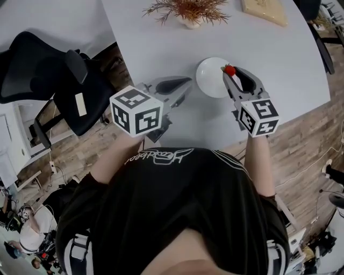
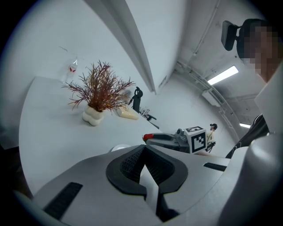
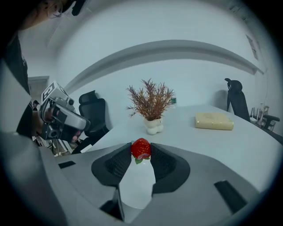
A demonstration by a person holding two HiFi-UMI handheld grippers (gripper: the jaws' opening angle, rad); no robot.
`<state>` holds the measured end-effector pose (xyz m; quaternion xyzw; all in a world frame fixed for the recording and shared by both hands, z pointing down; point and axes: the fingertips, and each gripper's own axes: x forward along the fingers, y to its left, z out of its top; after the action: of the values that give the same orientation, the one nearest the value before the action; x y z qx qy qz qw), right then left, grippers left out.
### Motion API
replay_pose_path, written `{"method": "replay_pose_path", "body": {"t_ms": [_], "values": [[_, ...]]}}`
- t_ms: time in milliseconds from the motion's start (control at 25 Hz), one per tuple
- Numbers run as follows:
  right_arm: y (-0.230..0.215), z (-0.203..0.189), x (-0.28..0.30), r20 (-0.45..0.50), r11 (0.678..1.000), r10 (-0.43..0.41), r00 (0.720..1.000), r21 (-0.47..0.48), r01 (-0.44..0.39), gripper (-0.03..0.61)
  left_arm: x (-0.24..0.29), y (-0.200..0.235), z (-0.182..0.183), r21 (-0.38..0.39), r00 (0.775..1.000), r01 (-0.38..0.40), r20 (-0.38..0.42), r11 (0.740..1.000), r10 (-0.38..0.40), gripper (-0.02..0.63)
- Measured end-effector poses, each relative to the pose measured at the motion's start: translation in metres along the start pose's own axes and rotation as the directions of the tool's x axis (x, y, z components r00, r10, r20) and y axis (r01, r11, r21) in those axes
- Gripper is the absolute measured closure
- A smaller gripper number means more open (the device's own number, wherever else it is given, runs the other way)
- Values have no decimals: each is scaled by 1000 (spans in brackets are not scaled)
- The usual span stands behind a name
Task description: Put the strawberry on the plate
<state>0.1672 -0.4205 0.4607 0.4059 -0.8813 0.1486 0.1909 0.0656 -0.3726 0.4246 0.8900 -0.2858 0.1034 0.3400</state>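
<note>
A red strawberry (image 1: pixel 230 70) is pinched between the tips of my right gripper (image 1: pixel 231 73), which is shut on it over the right rim of the white plate (image 1: pixel 209 78). In the right gripper view the strawberry (image 3: pixel 141 148) sits upright between the two dark pads, leaves pointing down. My left gripper (image 1: pixel 185 83) hovers just left of the plate, shut, with nothing between its jaws. From the left gripper view I see the plate's edge (image 2: pixel 118 148) beyond its tips (image 2: pixel 145 148), and the strawberry (image 2: pixel 148 137) on the right gripper's tips.
At the far side of the grey-white table (image 1: pixel 161 43) stand a dried plant in a white vase (image 1: pixel 188 12) and a beige block (image 1: pixel 263 11). A black office chair (image 1: pixel 54 80) stands left of the table. The near table edge runs under my grippers.
</note>
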Motion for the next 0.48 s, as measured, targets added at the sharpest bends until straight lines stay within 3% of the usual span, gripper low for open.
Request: {"method": "replay_pose_path", "body": {"t_ms": [480], "values": [[-11, -68, 46, -215, 994, -18, 976, -106, -5, 449, 8, 33, -26, -91, 998, -59, -36, 994, 56, 607]]}}
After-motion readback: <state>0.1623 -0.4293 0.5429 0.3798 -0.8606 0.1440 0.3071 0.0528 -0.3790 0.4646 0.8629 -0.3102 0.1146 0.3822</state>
